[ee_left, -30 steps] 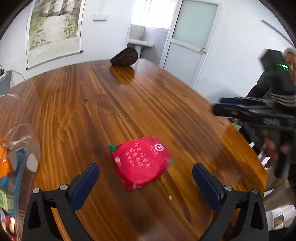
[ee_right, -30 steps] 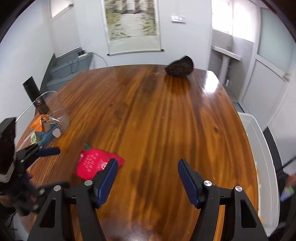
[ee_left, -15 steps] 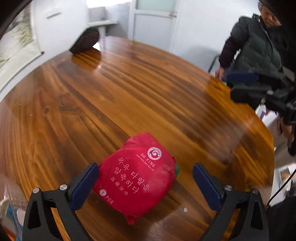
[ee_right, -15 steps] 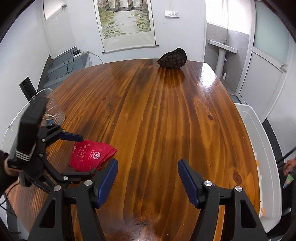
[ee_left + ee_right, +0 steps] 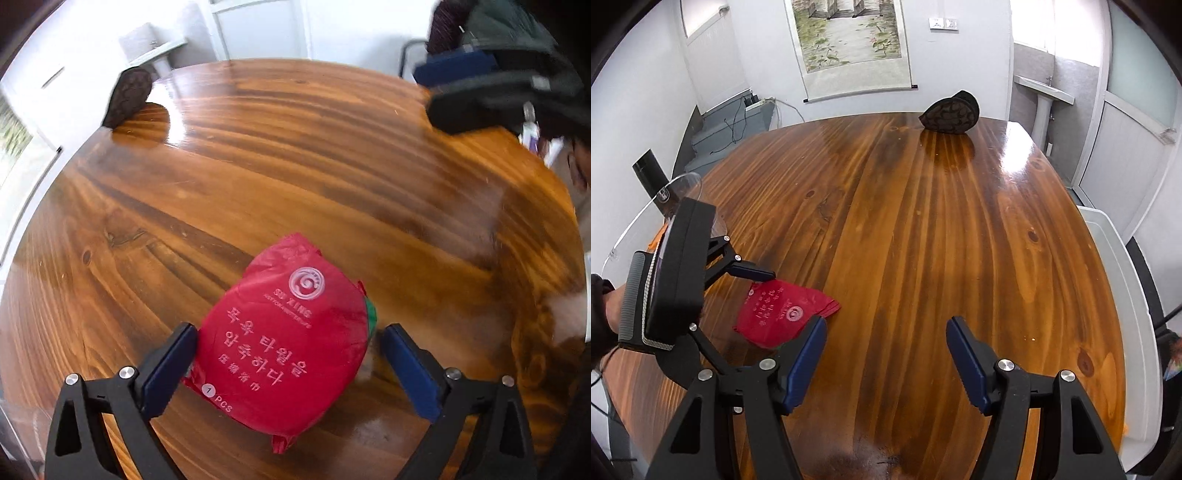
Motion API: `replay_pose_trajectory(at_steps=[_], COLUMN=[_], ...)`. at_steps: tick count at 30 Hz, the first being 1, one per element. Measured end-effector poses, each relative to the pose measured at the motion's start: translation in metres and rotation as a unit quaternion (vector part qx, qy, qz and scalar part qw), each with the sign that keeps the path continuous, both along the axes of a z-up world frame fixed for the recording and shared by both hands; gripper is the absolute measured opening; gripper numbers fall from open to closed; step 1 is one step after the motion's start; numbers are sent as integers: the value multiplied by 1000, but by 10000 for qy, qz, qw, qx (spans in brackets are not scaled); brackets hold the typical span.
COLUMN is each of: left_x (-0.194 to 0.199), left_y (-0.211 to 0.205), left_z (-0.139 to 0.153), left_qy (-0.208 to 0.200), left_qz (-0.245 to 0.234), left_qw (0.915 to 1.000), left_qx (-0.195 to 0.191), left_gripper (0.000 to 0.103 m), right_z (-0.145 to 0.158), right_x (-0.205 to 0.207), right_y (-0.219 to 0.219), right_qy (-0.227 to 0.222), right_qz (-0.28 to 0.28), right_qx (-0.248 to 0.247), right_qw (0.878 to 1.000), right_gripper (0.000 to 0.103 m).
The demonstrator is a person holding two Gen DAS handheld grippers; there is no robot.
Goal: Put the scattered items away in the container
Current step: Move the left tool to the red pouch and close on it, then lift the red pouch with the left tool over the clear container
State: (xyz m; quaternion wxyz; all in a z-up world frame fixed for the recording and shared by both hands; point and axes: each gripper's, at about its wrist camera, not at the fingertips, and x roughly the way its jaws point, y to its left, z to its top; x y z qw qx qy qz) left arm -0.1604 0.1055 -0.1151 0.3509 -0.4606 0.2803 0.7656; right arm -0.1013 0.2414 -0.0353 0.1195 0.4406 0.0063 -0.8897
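Left hand-held gripper (image 5: 288,354) straddles the red packet (image 5: 291,347) at lower centre on the counter (image 5: 295,166), jaws spread. Squeeze evenly across its middle. Right hand-held gripper (image 5: 886,350) hangs spread, idle.

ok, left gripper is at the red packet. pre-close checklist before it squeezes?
1. Left gripper open: ok, both blue pads are spread.
2. Red packet between the pads: ok, it lies on the wooden table between them.
3. Pad contact: the left pad looks to touch the packet; a gap shows at the right pad.
4. Right gripper clear of the grasp: ok, open and empty, beside the packet.
5. Clear container reachable: cannot tell, only its rim shows behind the left gripper.
6. Dark pouch out of the way: ok, at the far edge.
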Motion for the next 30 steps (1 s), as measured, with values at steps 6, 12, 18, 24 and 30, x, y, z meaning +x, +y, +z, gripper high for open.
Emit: replay_pose_trajectory(at_steps=[6, 12, 18, 24, 30], left_x=[-3, -2, 5, 32, 54], left_y=[-21, -35, -46, -72, -99], left_z=[8, 12, 12, 22, 38], left_qy=[-126, -366, -479, -399, -260], left_qz=[552, 911, 1304, 1731, 2111], left_qw=[9968, 9896, 9793, 9660, 9524], left_qx=[559, 1049, 1473, 1880, 2183], left_gripper=[85, 80, 79, 79, 79], right_z=[-1, 3, 3, 2, 1], right_x=[-1, -1, 0, -1, -1], right_y=[-3, -8, -13, -25, -50], right_qy=[0, 51, 54, 64, 79], right_qz=[79, 195, 285, 439, 739], right_qx=[16, 23, -44, -92, -116], right_qw=[10000, 9998, 9996, 9990, 9972], right_gripper=[68, 68, 68, 68, 68])
